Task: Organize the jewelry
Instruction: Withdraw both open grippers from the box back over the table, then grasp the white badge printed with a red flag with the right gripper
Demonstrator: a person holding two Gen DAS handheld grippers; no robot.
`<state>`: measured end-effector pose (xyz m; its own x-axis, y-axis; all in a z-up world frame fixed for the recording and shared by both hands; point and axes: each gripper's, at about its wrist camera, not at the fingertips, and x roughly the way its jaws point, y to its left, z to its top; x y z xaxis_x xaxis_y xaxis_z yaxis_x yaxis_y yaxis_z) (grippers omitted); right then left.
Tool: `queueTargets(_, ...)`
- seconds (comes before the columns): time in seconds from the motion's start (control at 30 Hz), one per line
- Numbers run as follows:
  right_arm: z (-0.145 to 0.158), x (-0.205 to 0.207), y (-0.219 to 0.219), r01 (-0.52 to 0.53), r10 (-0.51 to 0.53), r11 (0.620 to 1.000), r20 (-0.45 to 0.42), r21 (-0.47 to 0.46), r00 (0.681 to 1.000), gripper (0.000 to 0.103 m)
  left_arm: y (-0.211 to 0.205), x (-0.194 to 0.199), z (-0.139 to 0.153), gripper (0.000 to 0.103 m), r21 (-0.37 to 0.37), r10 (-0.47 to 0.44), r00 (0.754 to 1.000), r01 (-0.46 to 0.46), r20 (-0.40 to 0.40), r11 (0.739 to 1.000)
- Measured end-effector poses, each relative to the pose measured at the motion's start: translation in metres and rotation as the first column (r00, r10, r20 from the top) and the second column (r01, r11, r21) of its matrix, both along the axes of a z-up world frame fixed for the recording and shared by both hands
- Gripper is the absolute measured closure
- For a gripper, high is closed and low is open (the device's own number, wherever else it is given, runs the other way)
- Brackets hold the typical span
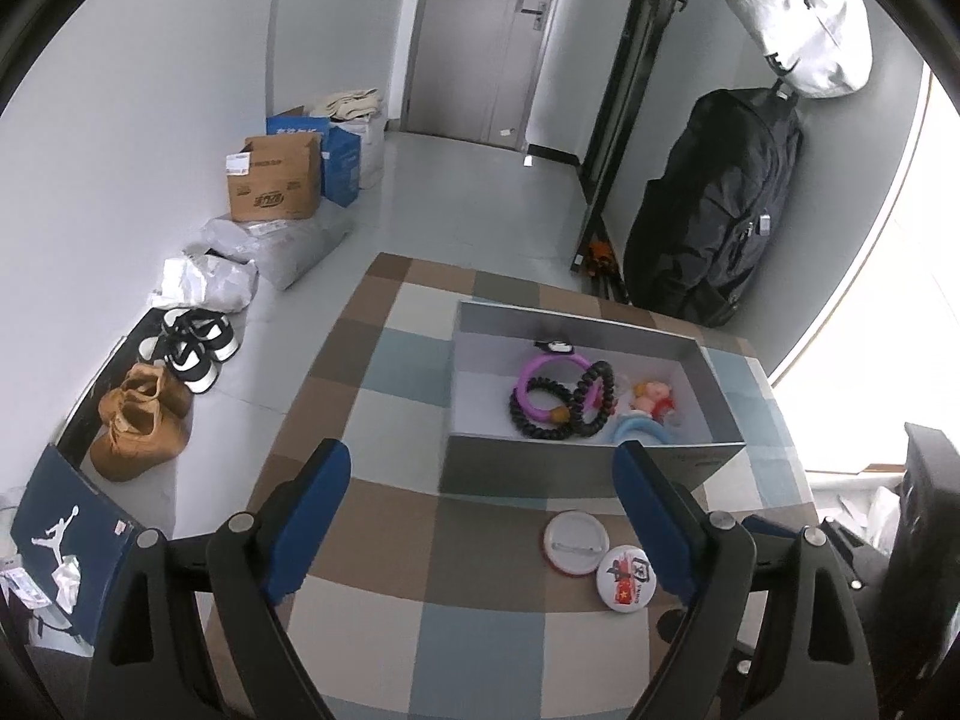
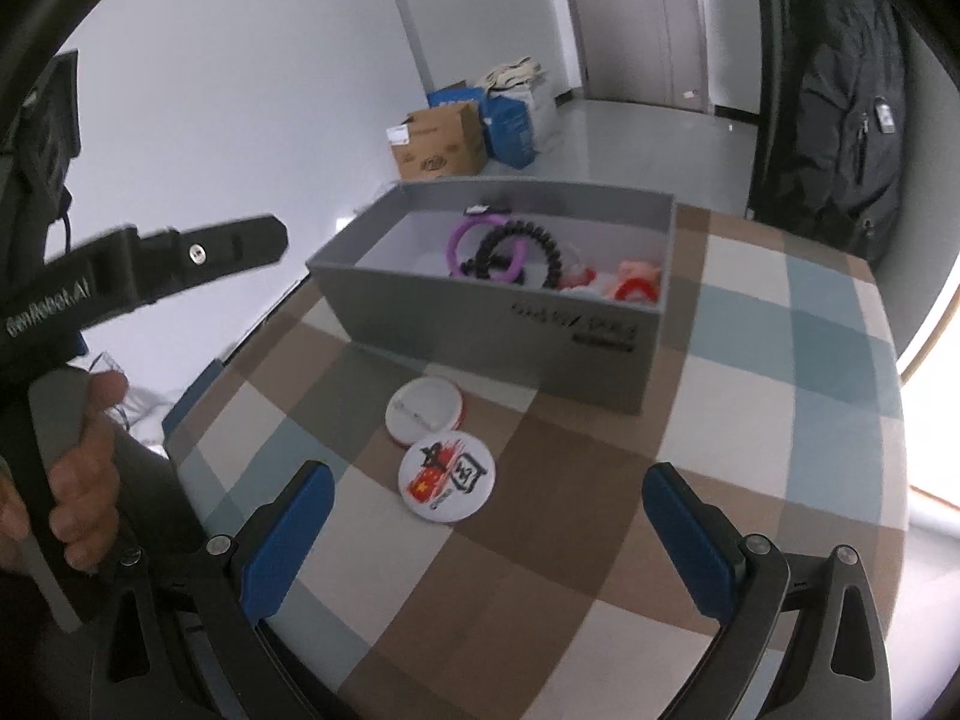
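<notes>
Two round badges lie on the checked counter (image 1: 384,372) in front of a grey box (image 2: 480,324). One badge (image 2: 446,476) lies face up; its print shows a red flag with yellow stars and dark lettering we cannot read. The other badge (image 2: 425,408) lies face down, showing a white back with a pin and a red rim, and the two touch at their edges.

We hold both grippers spread wide, grasping nothing. Seen from the right wrist, the right gripper (image 2: 489,516) hovers above the counter with the printed badge between its blue pads, nearer the left pad. Seen from the left wrist, the left gripper (image 1: 483,495) hangs over the counter; both badges sit low and toward its right pad, just short of the box.

Inside the box rest a purple ring (image 1: 552,384), black bead bracelets (image 1: 591,405), a small pink and red figure (image 1: 654,399) and a pale blue piece (image 1: 639,432). The dark writing on the box front is too blurred to read.

On the floor to the left, a navy shoebox (image 1: 72,540) carries a white Jumpman logo. Our left gripper's black arm, in the right wrist view, bears white lettering ending in ".AI".
</notes>
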<state>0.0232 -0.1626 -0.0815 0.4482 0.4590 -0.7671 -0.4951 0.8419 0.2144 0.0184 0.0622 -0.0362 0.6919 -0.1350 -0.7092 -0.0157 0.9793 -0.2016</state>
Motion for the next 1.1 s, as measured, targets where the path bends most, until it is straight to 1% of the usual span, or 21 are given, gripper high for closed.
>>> queueTargets(0.2,-0.011,0.005,0.013,-0.012,0.012,0.999,-0.008,-0.041,1.000,0.001,0.009,0.000,-0.004,0.017,-0.013,0.018,0.999,-0.018,-0.027,1.000)
queueTargets(0.3,-0.014,0.005,0.019,-0.021,0.022,0.997,0.004,-0.068,1.000,0.002,0.012,0.003,-0.008,0.017,-0.027,0.023,0.998,-0.025,-0.057,0.999)
queueTargets(0.43,-0.017,0.005,0.026,-0.028,0.031,0.994,0.032,-0.107,0.999,0.011,0.015,0.003,-0.008,0.017,-0.036,0.026,0.998,-0.029,-0.064,0.999)
queueTargets(0.53,-0.020,0.005,0.029,-0.034,0.038,0.991,0.032,-0.131,0.999,0.024,0.014,0.003,-0.008,0.017,-0.032,0.023,0.998,-0.025,-0.066,0.999)
queueTargets(0.57,-0.021,0.006,0.029,-0.036,0.041,0.990,0.034,-0.137,0.999,0.027,0.015,0.003,-0.008,0.017,-0.033,0.022,0.998,-0.024,-0.067,0.999)
queueTargets(0.7,-0.022,0.003,0.035,-0.064,0.076,0.981,0.061,-0.183,0.995,0.031,0.014,0.004,-0.008,0.017,-0.021,0.025,0.997,-0.026,-0.072,0.999)
queueTargets(0.73,-0.022,0.001,0.037,-0.068,0.084,0.977,0.072,-0.201,0.994,0.034,0.014,0.004,-0.008,0.017,-0.022,0.025,0.997,-0.027,-0.072,0.999)
queueTargets(0.8,-0.022,-0.001,0.038,-0.082,0.097,0.978,0.073,-0.192,0.993,0.043,0.014,0.004,-0.008,0.017,-0.024,0.022,0.997,-0.024,-0.073,0.999)
queueTargets(0.87,-0.022,-0.002,0.039,-0.084,0.100,0.978,0.077,-0.193,0.992,0.060,0.014,0.004,-0.009,0.017,-0.021,0.020,0.997,-0.022,-0.073,1.000)
queueTargets(0.9,-0.022,-0.002,0.039,-0.083,0.099,0.978,0.074,-0.192,0.992,0.061,0.013,0.004,-0.009,0.017,-0.017,0.018,0.997,-0.019,-0.073,1.000)
queueTargets(1.1,-0.019,0.001,0.036,-0.072,0.078,0.987,0.037,-0.147,0.996,0.061,0.011,0.003,-0.013,0.017,-0.001,0.008,0.997,-0.008,-0.074,1.000)
